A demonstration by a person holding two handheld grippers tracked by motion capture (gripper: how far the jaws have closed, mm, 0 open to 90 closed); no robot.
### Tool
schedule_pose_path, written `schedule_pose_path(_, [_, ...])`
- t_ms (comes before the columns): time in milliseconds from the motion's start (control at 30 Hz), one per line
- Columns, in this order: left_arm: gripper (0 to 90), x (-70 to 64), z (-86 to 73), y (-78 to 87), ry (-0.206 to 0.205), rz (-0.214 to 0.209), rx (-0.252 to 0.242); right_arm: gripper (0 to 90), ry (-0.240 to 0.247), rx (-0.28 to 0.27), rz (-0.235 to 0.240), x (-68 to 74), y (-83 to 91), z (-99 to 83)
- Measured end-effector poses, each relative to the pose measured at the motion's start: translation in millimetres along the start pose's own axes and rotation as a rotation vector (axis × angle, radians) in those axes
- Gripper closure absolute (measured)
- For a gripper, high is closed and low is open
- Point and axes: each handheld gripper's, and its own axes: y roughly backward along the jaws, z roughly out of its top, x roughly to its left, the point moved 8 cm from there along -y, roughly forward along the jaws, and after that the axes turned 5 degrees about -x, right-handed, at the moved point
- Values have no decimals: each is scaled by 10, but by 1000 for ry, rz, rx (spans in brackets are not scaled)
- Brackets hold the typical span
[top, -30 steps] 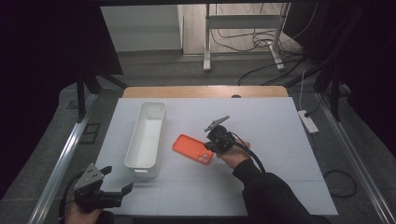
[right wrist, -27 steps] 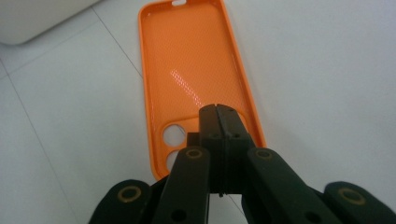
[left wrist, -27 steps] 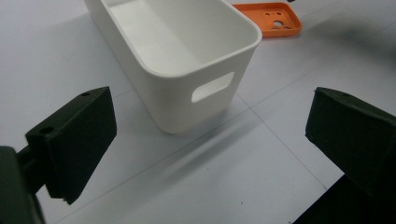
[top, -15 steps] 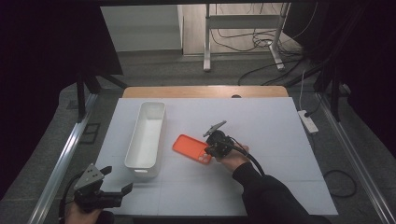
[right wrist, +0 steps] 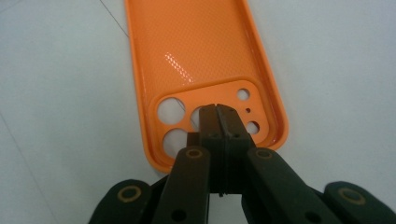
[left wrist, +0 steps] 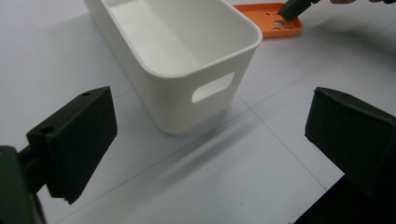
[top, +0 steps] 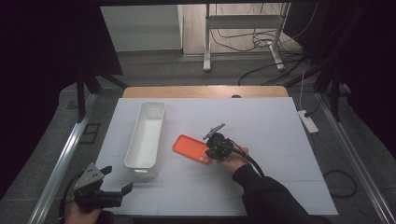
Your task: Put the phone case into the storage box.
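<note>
Since a second ago my right tool (top: 215, 145) has slid slightly toward me with the case (top: 190, 148); my left tool (top: 100, 189) hasn't budged. On the counter (top: 280, 140), the bin (top: 145, 135) sits empty, the case flat just beside it. I judge the grab done: right jaws are pressed together on the case's camera end. Lifting and dropping it in remain. Left jaws stand wide apart, idle.

The phone case (top: 191, 148) lies on the table (top: 280, 121), right of the bin (top: 145, 135).
</note>
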Motion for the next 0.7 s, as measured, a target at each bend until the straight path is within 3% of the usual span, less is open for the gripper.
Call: schedule_pose_path(700, [32,3,0,-2,0,4,0,895,-27,2,-60,-242,46,-48])
